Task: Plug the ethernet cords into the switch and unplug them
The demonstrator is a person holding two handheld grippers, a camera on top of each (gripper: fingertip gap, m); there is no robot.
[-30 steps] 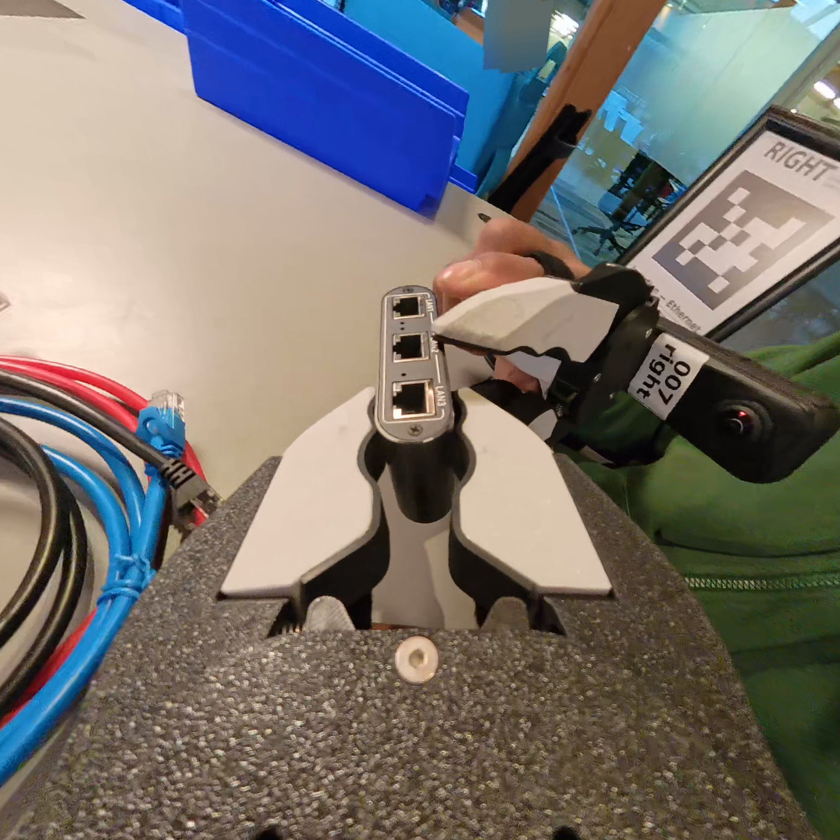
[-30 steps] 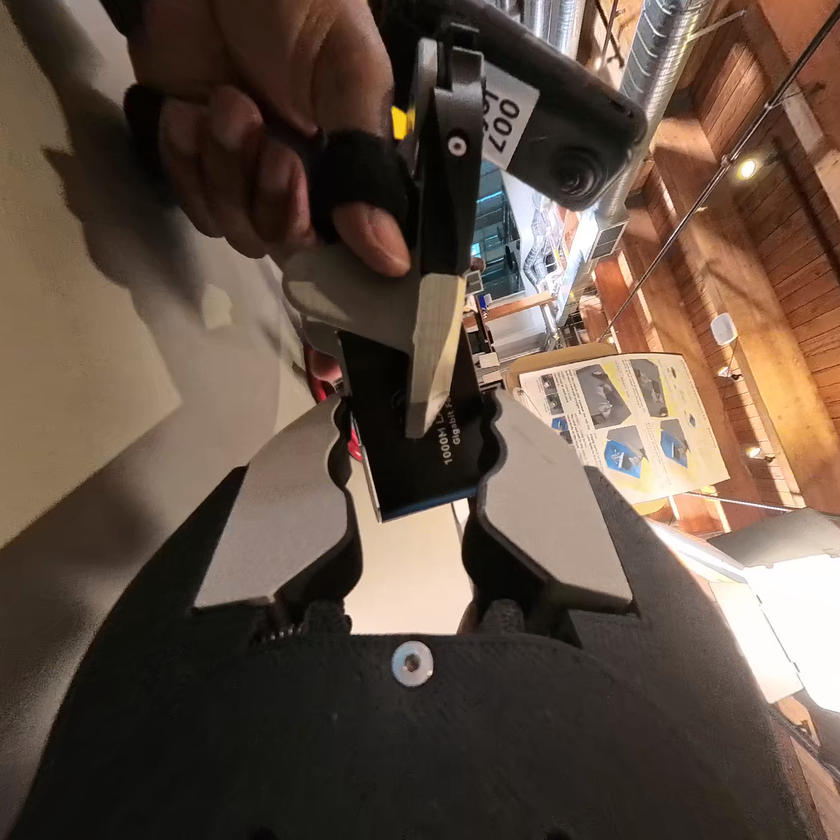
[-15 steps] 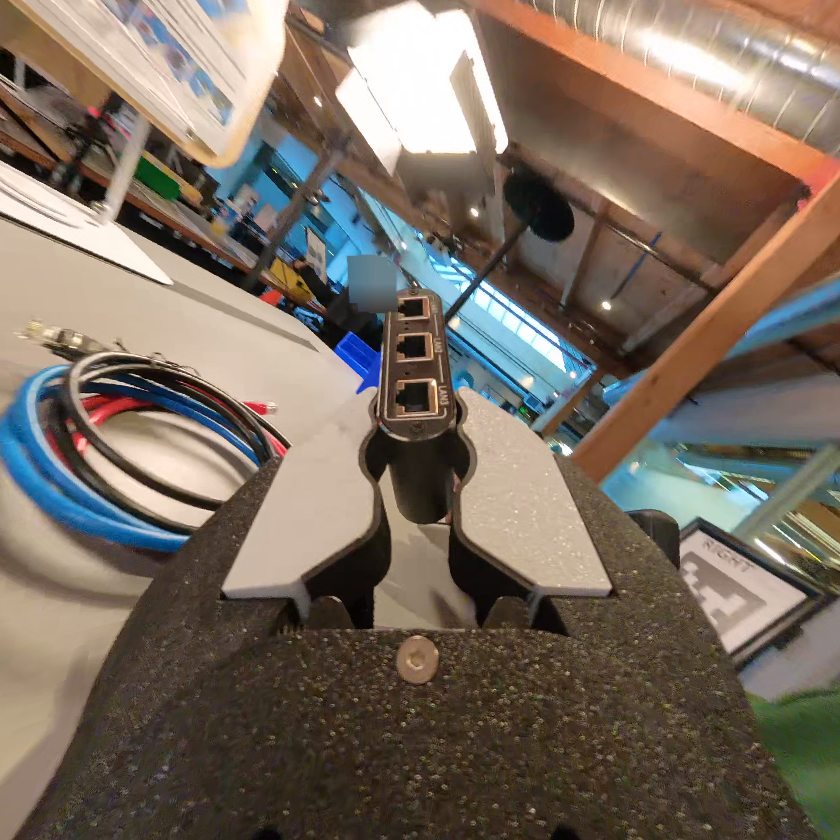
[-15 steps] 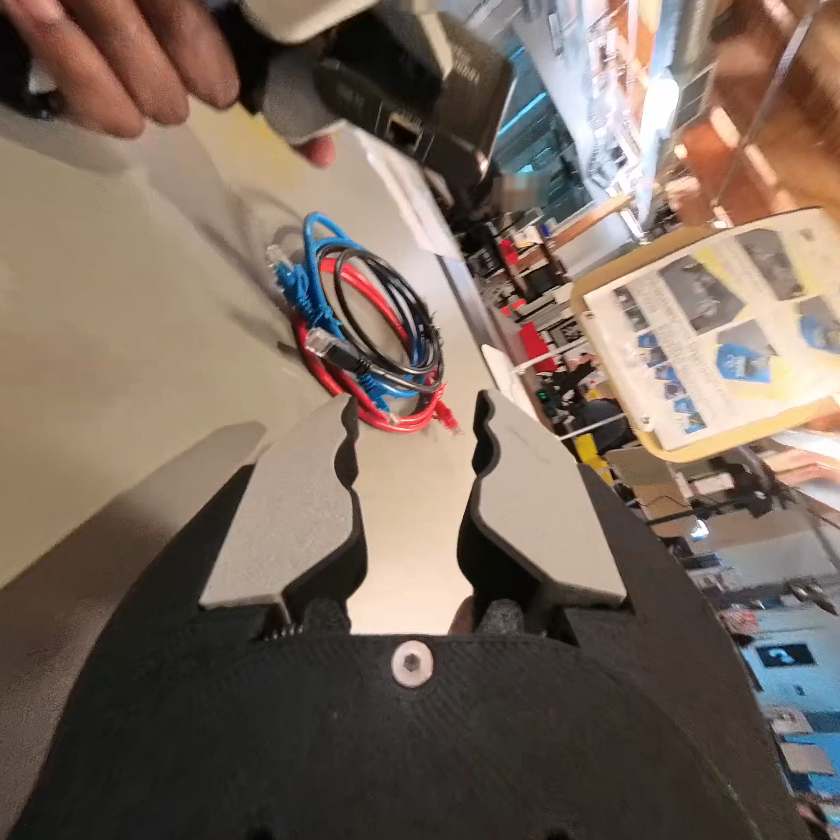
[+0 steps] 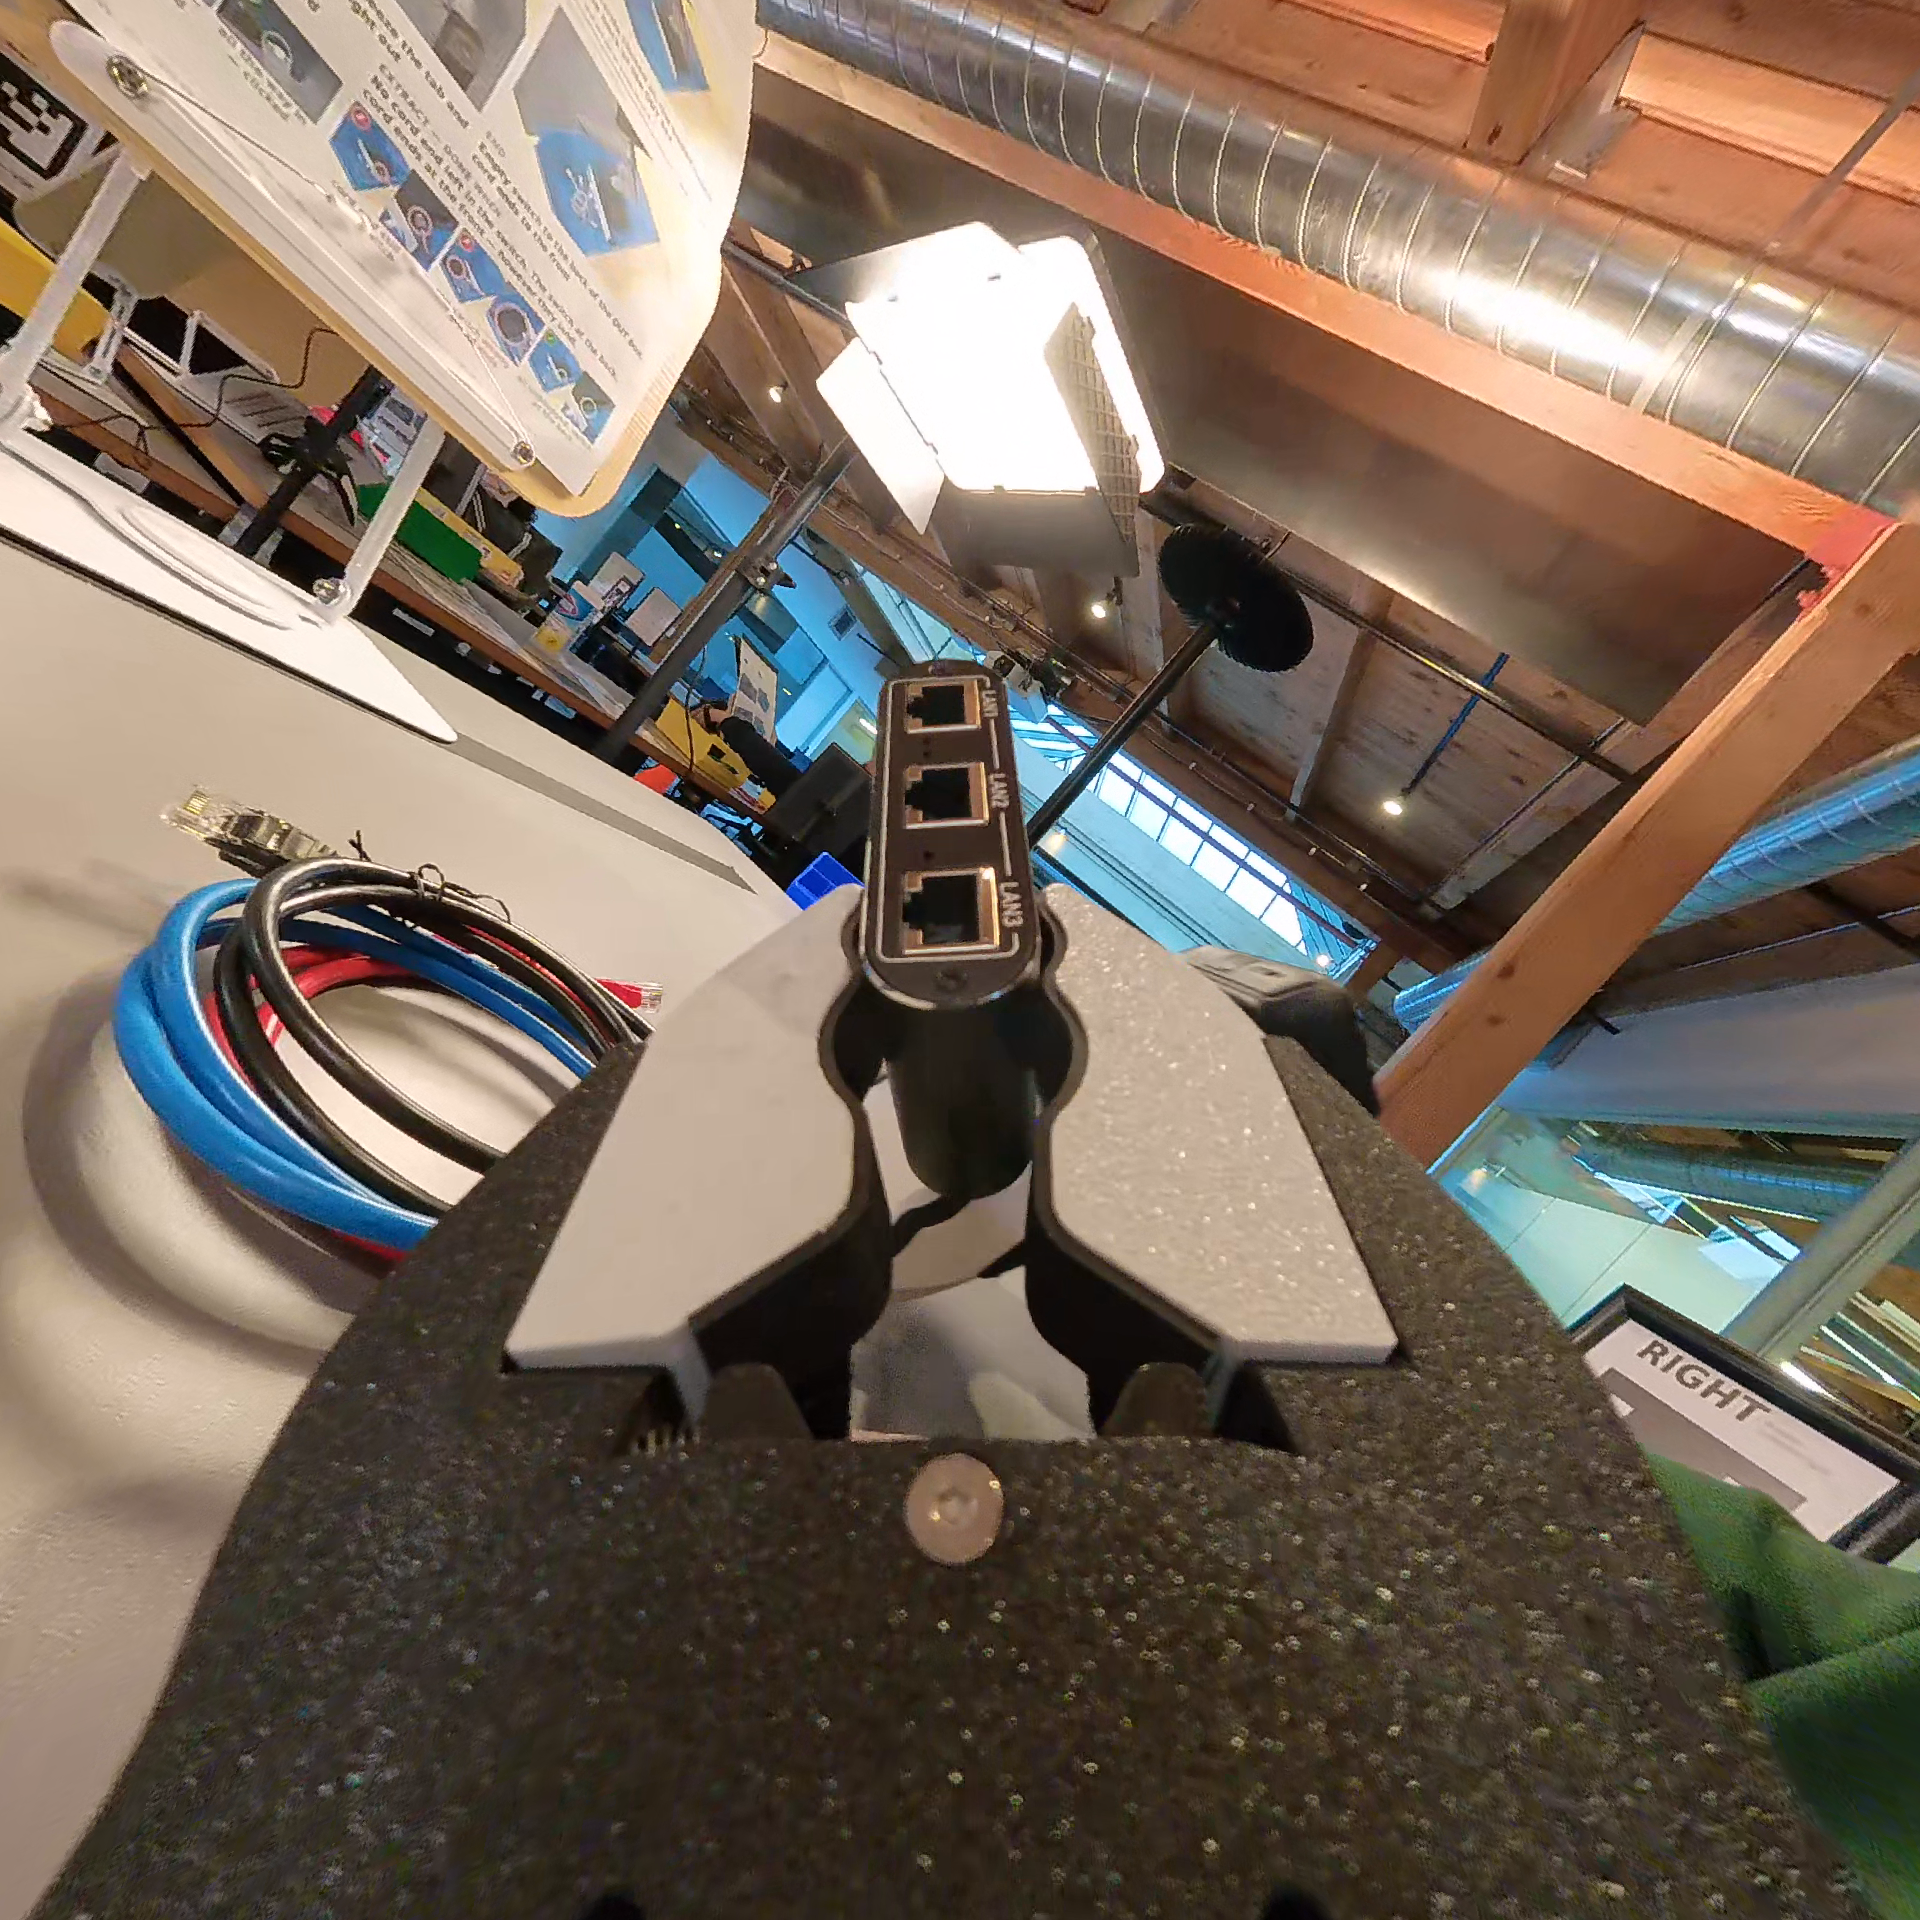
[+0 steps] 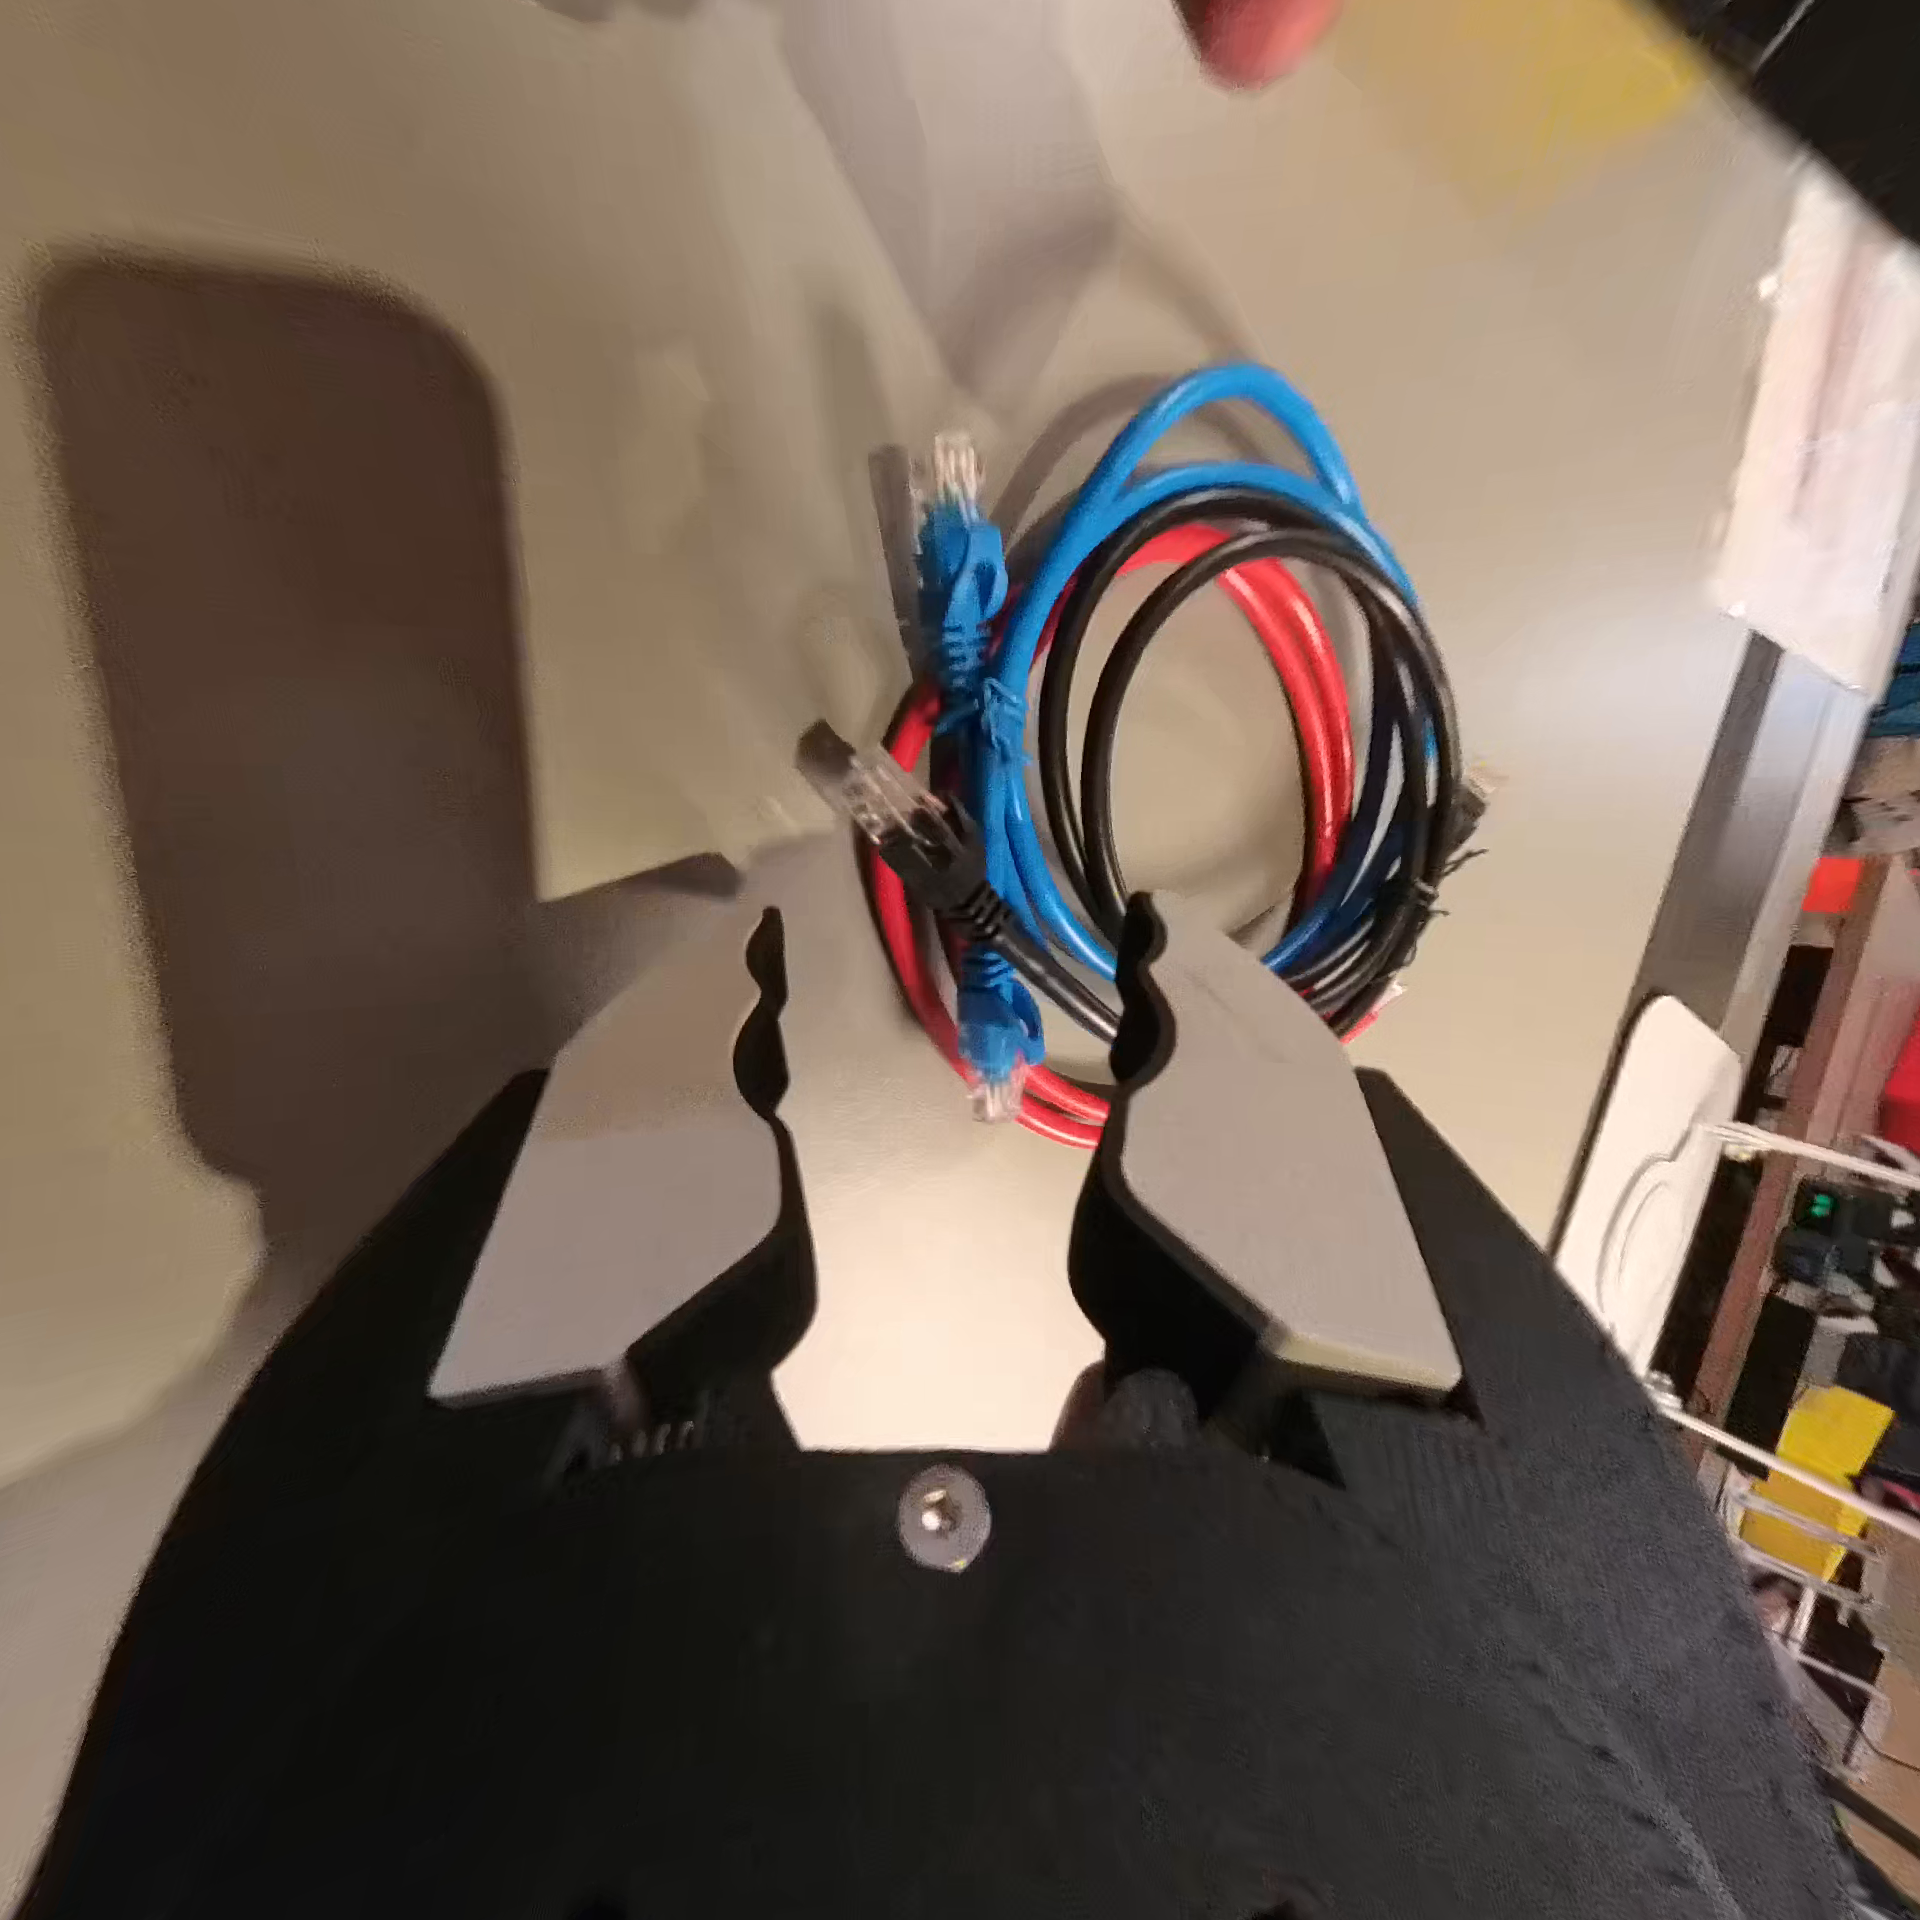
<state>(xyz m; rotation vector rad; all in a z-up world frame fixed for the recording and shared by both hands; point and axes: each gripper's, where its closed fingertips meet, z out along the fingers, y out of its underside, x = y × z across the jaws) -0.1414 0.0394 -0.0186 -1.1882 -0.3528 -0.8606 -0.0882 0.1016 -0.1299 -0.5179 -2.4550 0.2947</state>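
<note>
In the left wrist view, my left gripper [image 5: 951,1023] is clamped on the black switch [image 5: 948,831], which stands up past my fingertips with its three ports facing me. The coiled ethernet cords [image 5: 312,1049] lie on the grey surface [image 5: 125,727] to my left, with open room beyond them.

In the right wrist view, my right gripper [image 6: 951,935] is spread apart and holds nothing. The cords [image 6: 1174,748] lie just ahead; the black plug [image 6: 894,816] sits nearest my left fingertip, and the surface's [image 6: 623,312] edge runs to my right.

Left claw [image 5: 951,971] with two grey wedge-shaped fingers [image 5: 717,1143], speckled black foam housing, one silver screw [image 5: 954,1521]; right claw [image 6: 951,961] alike, scalloped inner edges; green sleeve [image 5: 1829,1662].
</note>
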